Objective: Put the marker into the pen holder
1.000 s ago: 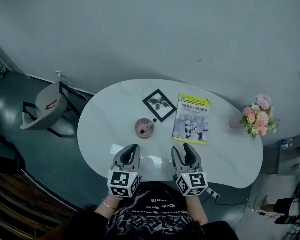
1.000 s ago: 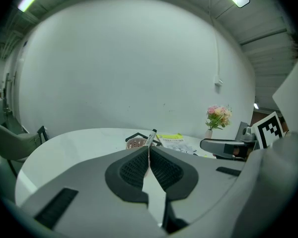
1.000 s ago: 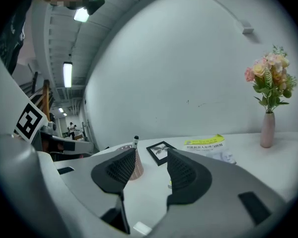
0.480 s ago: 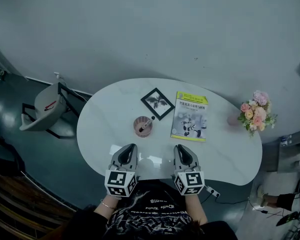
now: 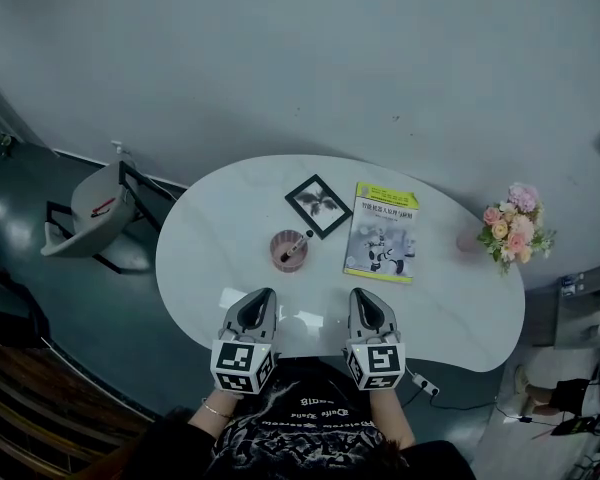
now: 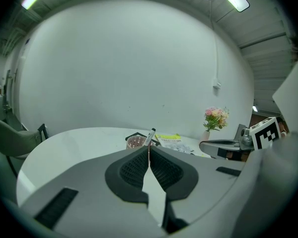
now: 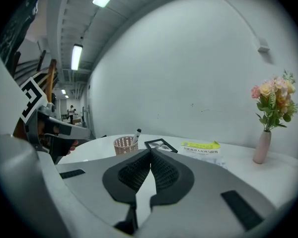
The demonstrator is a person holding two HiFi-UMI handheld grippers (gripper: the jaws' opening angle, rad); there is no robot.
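Observation:
A pink mesh pen holder [image 5: 288, 251] stands on the white table [image 5: 220, 238], left of its middle. A marker [image 5: 298, 245] with a black cap leans inside it, tip sticking out to the upper right. The same holder [image 6: 134, 142] and marker [image 6: 150, 135] show in the left gripper view, and the holder [image 7: 122, 145] with the marker [image 7: 136, 134] in the right gripper view. My left gripper [image 5: 256, 308] rests at the near table edge, jaws shut and empty. My right gripper [image 5: 367, 309] sits beside it, also shut on nothing.
A black picture frame [image 5: 319, 206] lies behind the holder, with a yellow-topped booklet [image 5: 383, 233] to its right. A vase of pink flowers [image 5: 514, 228] stands at the table's right end. A grey chair [image 5: 85, 213] stands on the floor to the left.
The right gripper's jaws have gone from open to shut with nothing in them. Both grippers have drawn back slightly toward the near table edge.

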